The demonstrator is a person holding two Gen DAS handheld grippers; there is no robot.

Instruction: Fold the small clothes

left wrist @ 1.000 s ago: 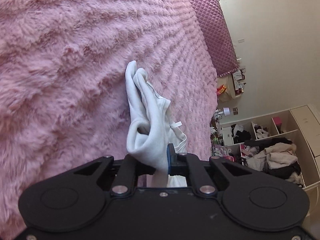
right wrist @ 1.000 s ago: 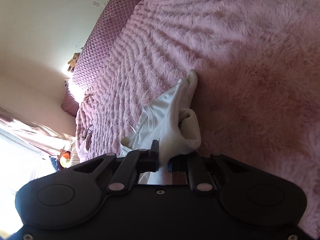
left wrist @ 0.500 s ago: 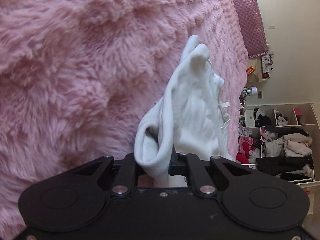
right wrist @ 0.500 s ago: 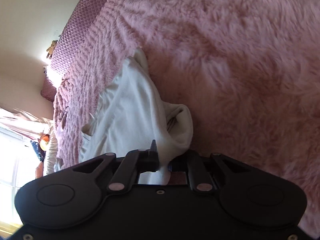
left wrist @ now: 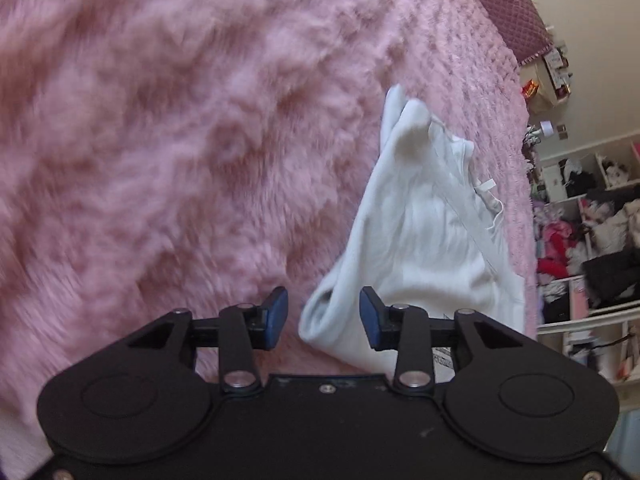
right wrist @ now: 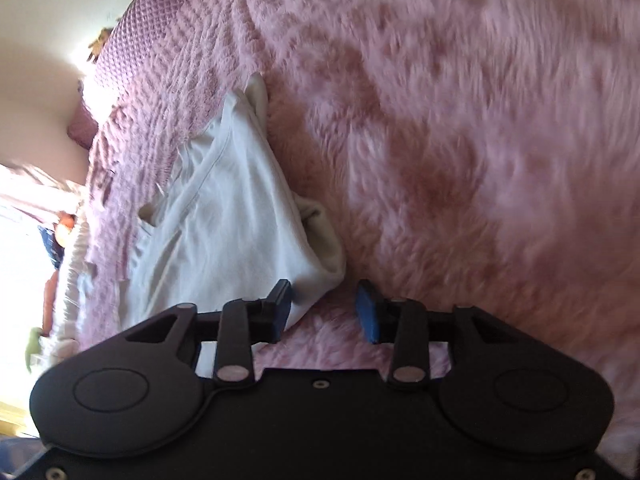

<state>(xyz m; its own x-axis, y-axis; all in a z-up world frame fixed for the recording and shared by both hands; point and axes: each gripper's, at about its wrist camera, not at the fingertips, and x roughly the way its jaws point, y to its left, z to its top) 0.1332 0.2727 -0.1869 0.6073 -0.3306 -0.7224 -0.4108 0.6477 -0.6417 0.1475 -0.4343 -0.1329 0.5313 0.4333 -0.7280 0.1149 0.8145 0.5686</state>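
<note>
A small white garment (left wrist: 424,232) lies folded over on the fluffy pink blanket (left wrist: 160,140). In the left wrist view my left gripper (left wrist: 323,318) hovers at its near corner; the jaws are opening, and the folded corner sits between the blue pads without being pressed. In the right wrist view the same white garment (right wrist: 224,224) lies left of centre. My right gripper (right wrist: 325,312) is at its other near corner, jaws opening too, with the cloth's edge by the left pad (right wrist: 282,309) and pink fur under the gap.
A quilted mauve headboard (left wrist: 508,4) stands at the far end of the bed. Open white shelves stuffed with clothes (left wrist: 592,240) line the wall past the bed's edge. A bright window (right wrist: 24,200) glares in the right wrist view.
Both grippers were shut on the garment's corners and carried it down over the blanket. Now both have let go and their jaws stand apart, with the garment lying folded on the fur.
</note>
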